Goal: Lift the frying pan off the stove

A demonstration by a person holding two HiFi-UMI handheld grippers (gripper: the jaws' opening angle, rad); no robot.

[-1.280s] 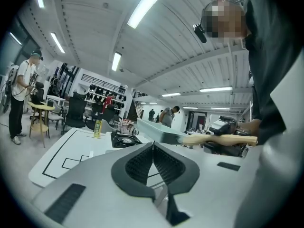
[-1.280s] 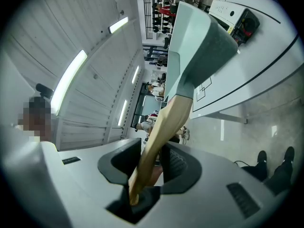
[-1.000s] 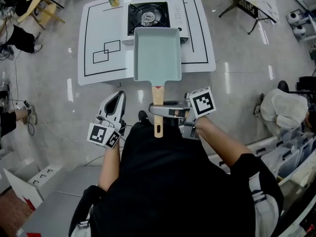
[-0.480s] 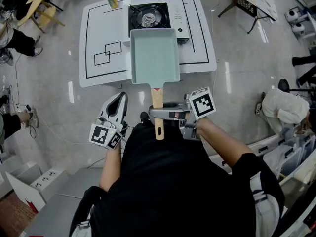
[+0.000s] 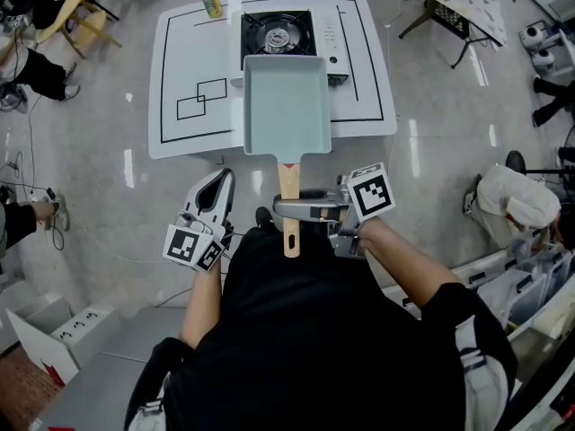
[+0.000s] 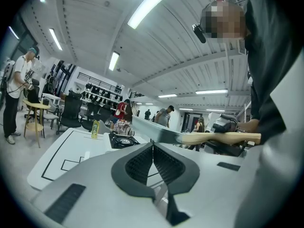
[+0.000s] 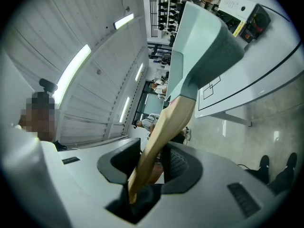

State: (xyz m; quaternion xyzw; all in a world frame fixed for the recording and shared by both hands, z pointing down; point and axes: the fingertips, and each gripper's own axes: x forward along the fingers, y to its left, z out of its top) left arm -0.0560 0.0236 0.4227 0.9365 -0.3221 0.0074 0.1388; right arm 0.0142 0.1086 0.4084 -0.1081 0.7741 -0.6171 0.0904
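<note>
R tongs [image 7: 152, 161]: gripping handle [image 5: 288, 185]
L tongs [image 6: 153, 152]: pinched together, empty
Risk: frying pan [image 5: 286, 106] sags, far-heavy, may twist loose

The frying pan [image 5: 286, 104] now sits slightly nearer the person, exposing more of the stove [image 5: 276, 32] than before.

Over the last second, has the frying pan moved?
Yes, slightly. Judged against the stove in the head view, the frying pan has shifted toward the left, uncovering more of the stove's right side.
</note>
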